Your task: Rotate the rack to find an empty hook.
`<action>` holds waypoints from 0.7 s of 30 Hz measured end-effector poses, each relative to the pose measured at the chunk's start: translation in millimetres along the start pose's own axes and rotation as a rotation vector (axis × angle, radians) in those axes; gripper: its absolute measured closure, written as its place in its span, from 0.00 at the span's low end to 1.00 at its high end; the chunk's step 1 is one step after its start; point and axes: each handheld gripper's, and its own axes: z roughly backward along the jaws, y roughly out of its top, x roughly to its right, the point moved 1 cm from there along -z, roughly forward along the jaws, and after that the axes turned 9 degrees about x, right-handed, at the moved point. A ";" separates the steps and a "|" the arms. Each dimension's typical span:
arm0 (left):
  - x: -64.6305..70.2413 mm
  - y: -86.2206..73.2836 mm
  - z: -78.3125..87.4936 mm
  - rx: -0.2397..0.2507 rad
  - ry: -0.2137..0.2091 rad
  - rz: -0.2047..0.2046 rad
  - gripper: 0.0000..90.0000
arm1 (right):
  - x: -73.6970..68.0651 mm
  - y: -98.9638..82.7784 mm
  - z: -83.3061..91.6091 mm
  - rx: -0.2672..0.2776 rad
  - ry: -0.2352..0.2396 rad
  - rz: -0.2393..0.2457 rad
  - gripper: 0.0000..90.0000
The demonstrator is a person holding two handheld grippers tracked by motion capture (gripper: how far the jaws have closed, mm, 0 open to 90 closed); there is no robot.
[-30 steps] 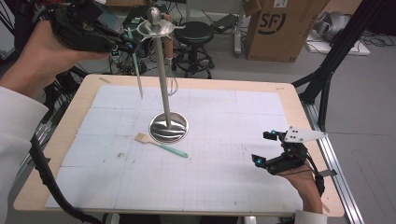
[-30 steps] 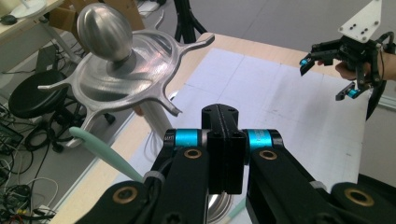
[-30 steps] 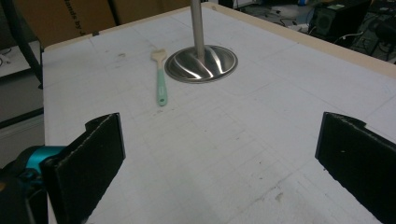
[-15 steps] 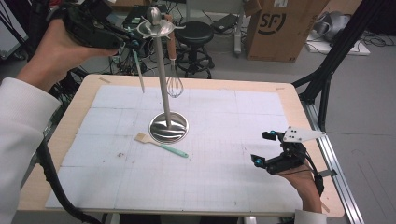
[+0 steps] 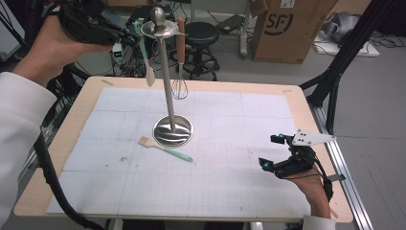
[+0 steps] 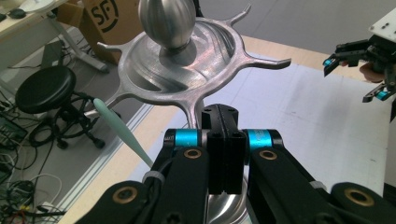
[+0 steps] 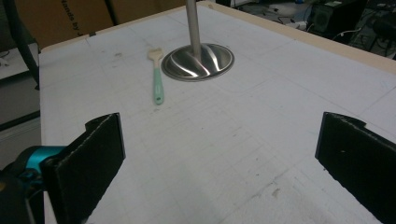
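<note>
My left tool [image 6: 223, 154] is pressed together on a mint-handled spatula [image 5: 146, 52], holding it up at a hook of the utensil stand [image 5: 167, 86]. If I miss the hook's notch, the spatula could drop to the table [image 5: 297, 103], or a nudge could tip the tall stand. A whisk [image 5: 180, 57] hangs there already; a pastry brush [image 5: 165, 147] lies by the base. My right tool [image 7: 219, 158] is spread wide, holding nothing. I see no containers on the table.
</note>
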 end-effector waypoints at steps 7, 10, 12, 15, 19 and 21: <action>-1.3 -3.0 0.8 0.001 -0.012 -0.012 1.00 | 1.6 -1.1 1.1 0.003 -0.006 -0.002 0.01; 1.8 -5.8 2.3 -0.011 -0.020 -0.026 0.98 | 0.9 -0.8 1.7 0.001 -0.005 -0.005 0.01; 5.0 -8.7 3.4 -0.003 -0.024 -0.029 0.95 | 0.7 -0.4 1.7 0.004 -0.003 -0.001 0.01; 9.9 -18.8 4.2 -0.007 -0.033 -0.022 0.93 | 0.0 0.7 2.3 0.010 -0.003 0.003 0.01; 14.6 -34.8 8.7 -0.002 -0.048 -0.002 0.88 | -0.9 1.3 2.8 0.013 -0.003 0.006 0.01; 17.7 -43.9 11.2 -0.008 -0.049 -0.004 0.86 | -1.4 1.9 3.2 0.014 -0.003 0.005 0.01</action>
